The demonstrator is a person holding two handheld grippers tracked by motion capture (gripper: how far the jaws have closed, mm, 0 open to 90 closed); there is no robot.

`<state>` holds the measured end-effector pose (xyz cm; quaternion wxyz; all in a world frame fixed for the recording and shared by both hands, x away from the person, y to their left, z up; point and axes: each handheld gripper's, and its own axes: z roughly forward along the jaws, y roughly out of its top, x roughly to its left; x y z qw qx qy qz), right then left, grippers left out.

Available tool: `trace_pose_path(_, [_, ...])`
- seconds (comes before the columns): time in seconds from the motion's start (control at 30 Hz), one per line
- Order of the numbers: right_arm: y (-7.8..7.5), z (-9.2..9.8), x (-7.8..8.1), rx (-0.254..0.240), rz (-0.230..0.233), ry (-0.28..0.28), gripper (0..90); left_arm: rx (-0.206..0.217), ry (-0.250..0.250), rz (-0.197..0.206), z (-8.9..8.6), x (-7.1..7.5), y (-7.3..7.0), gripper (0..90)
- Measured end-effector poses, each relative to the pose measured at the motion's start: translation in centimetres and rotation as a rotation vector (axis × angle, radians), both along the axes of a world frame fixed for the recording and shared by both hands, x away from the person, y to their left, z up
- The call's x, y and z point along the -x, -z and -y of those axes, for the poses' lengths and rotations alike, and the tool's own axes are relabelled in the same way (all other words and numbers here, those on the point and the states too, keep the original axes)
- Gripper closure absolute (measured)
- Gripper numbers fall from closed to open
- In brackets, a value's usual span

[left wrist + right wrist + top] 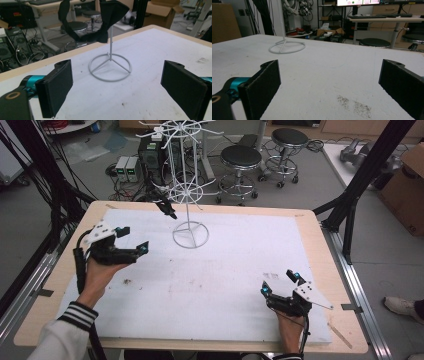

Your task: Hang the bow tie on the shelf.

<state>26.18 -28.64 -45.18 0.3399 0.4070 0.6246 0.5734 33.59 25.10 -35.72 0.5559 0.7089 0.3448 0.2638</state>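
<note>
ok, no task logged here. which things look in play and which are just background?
Likely in play:
- white wire rack, standing on the white board
- black cloth hanging on the rack
- left hand-held gripper, open
- right hand-held gripper, open

Just around:
- black stools
- cardboard box
- power units and cables on the floor

Both hands come in from the bottom edge, each one wrapped around its gripper from below. The left gripper [132,239] sits further forward and out to the left, jaws spread wide and pointing right and a bit forward, with its grey plate on top and a striped sleeve cuff [79,314] showing at the wrist. The right gripper [280,282] is pulled in close to the near right, jaws also wide apart with nothing between them, aimed forward and to the left.
</note>
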Motion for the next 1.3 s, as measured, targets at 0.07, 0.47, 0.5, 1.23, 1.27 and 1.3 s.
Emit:
trace_pose_path(0.07, [0.0,0.0,0.0,-0.002,0.0,0.0,2.9,0.022,-0.008,0.033,-1.0,1.3,1.2,11.1])
trace_pose_path(0.47, [0.0,0.0,0.0,-0.003,0.003,0.003,2.9,0.123,-0.106,0.159,-3.9,5.7,8.5,11.1])
trace_pose_path(0.5, [0.0,0.0,0.0,-0.002,0.003,0.005,2.9,0.117,-0.107,0.157,-3.9,5.8,8.8,11.1])
trace_pose_path(1.23, [0.0,0.0,0.0,0.005,0.005,0.011,2.9,0.162,-0.134,0.169,-4.4,6.1,9.7,11.8])
trace_pose_path(1.27, [0.0,-0.1,0.0,0.003,0.003,0.011,2.9,0.161,-0.134,0.169,-4.3,6.1,9.7,11.8])
trace_pose_path(1.3, [0.0,0.0,0.0,0.003,0.004,0.011,2.9,0.159,-0.134,0.17,-4.3,6.1,9.7,11.9])
